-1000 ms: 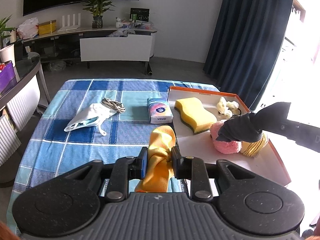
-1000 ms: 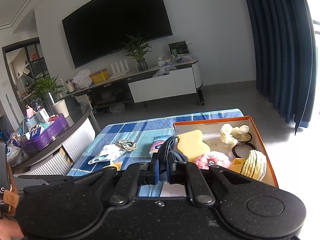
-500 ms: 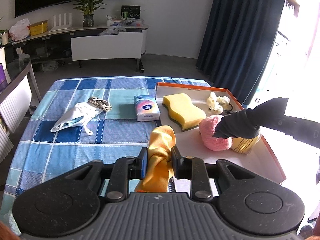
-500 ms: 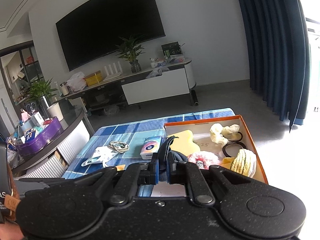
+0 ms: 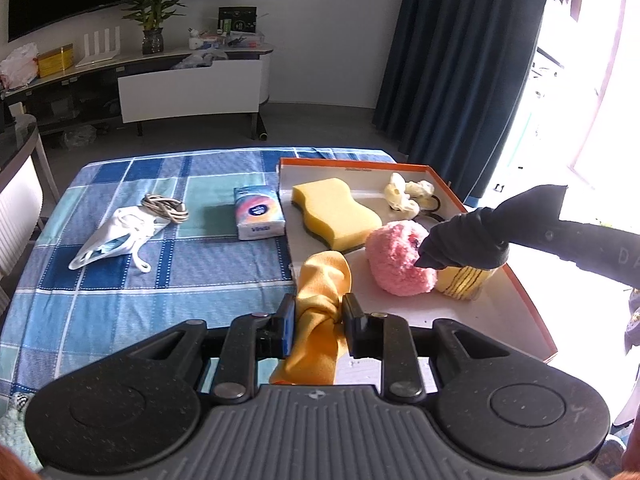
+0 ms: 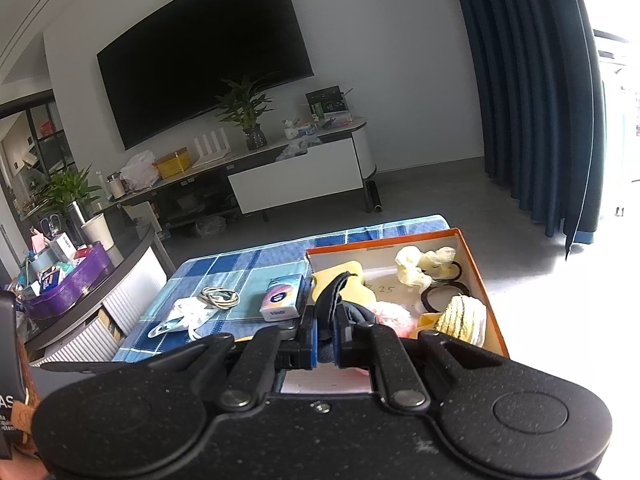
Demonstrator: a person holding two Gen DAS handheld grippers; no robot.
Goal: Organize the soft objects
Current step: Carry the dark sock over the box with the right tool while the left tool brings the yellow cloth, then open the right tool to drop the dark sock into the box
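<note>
1. Gripping a yellow cloth [image 5: 322, 308], the left gripper [image 5: 319, 317] is clenched on it; the cloth is bunched between the two fingers [image 5: 286, 322] and hangs over the near left edge of the box [image 5: 516, 280].
2. The right gripper [image 6: 325, 338] is clenched on a dark cloth [image 6: 334, 296]. In the left view this dark cloth [image 5: 472, 240] hangs over the right part of the box, and its low tip is above a pink puff [image 5: 396, 258] and a striped yellow item [image 5: 464, 286]. I cannot tell if it touches them.
3. The box is open, white inside with an orange rim, and it stands on the right side of the table with a blue checked tablecloth [image 5: 120, 288].
4. Inside the box lie a yellow sponge [image 5: 334, 210] at the far left, a cream scrunchie [image 5: 406, 196] at the far right, and black hair bands [image 6: 444, 294] just beside the scrunchie.
5. The pink puff lies in the middle of the box, touching the striped yellow item on its right.
6. On the tablecloth, just beside the left wall of the box, stands a tissue pack [image 5: 258, 216].
7. Farther left lie a white mask [image 5: 116, 236] and a coiled cord [image 5: 166, 207]; the cord touches the far end of the mask.
</note>
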